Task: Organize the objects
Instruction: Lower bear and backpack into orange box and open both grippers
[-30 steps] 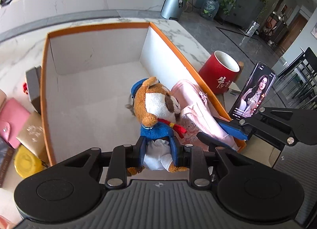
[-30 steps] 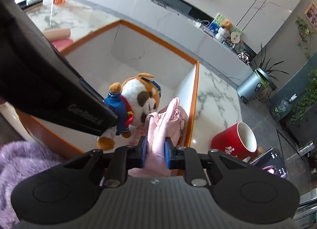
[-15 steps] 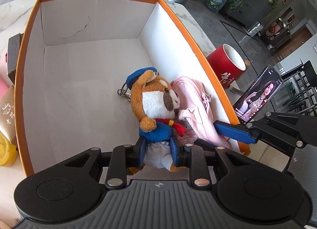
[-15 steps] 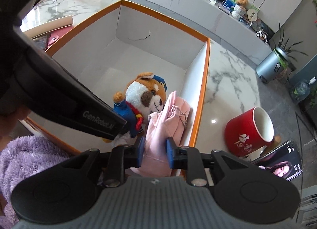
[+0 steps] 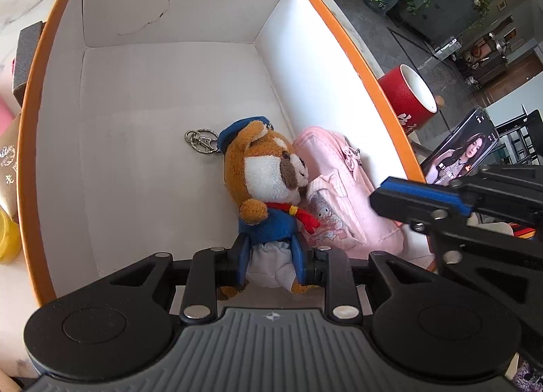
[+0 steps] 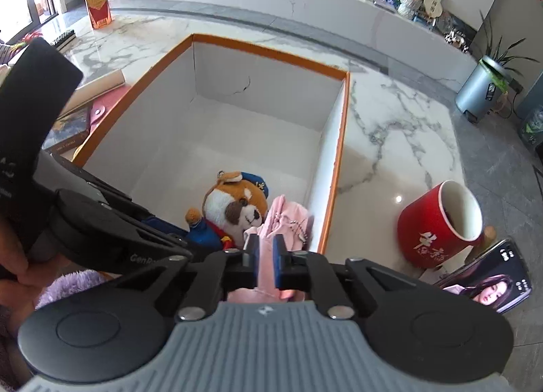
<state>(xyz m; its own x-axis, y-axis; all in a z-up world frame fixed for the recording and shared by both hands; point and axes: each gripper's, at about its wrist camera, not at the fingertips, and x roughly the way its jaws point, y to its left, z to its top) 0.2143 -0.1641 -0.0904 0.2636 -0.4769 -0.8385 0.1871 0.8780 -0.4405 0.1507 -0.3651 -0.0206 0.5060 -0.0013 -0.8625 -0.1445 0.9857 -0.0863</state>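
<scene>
A plush dog (image 5: 268,181) in a blue coat and cap, with a metal key ring (image 5: 201,141), lies on the floor of the orange-rimmed white box (image 5: 176,86). My left gripper (image 5: 269,256) is shut on its lower body. A pink pouch (image 5: 339,202) leans against the box's right wall beside the dog. My right gripper (image 6: 265,258) is shut on the pouch's near end (image 6: 288,219). The dog also shows in the right wrist view (image 6: 234,207), with the box (image 6: 258,127) around it.
A red mug (image 6: 441,222) and a lit phone (image 6: 488,287) stand on the marble counter right of the box. A yellow item (image 5: 6,236), a gold pouch (image 5: 8,168) and a grey block (image 5: 27,49) lie left of it. An orange carton (image 6: 97,2) stands far back.
Both grippers have moved down into the box with their loads. The plush dog and pink pouch now rest on the box floor by the right wall.
</scene>
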